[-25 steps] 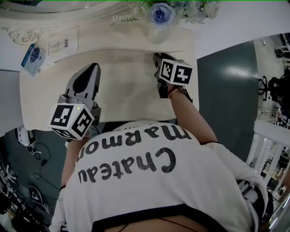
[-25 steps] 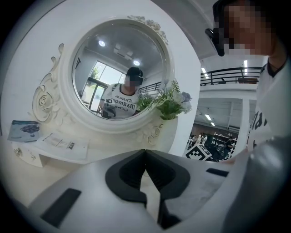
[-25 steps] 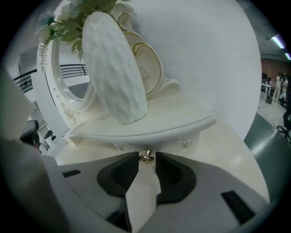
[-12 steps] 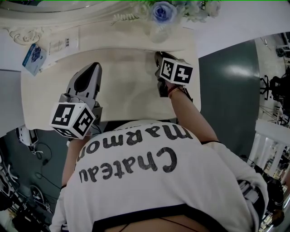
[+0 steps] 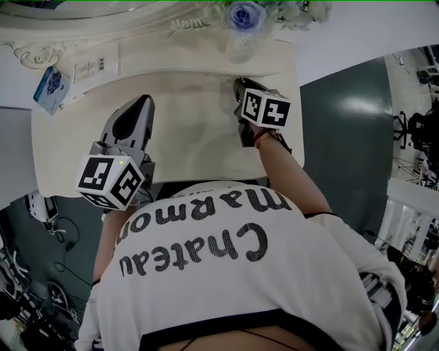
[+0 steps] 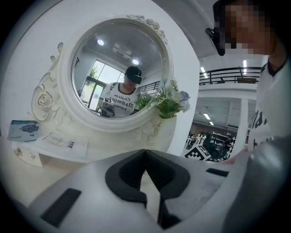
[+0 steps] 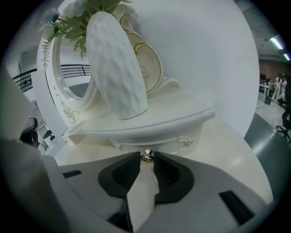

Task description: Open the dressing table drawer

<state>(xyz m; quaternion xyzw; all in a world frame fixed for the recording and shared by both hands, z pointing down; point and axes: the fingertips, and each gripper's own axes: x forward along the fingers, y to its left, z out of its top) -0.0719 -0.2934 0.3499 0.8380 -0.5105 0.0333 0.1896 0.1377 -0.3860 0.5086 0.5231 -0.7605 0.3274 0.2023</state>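
The white dressing table has a low raised shelf at its back. The small drawer sits under that shelf, and its front shows a metal knob. My right gripper has just been closing, and its two pads now press on that knob from either side. In the head view the right gripper points at the shelf below the vase. The left gripper hovers over the tabletop's left half with its jaws shut on nothing. The drawer front sits flush under the shelf.
A white ribbed vase with flowers stands on the shelf directly above the drawer. The round ornate mirror rises behind. A blue card and a white leaflet lie at the back left. Dark floor lies right of the table.
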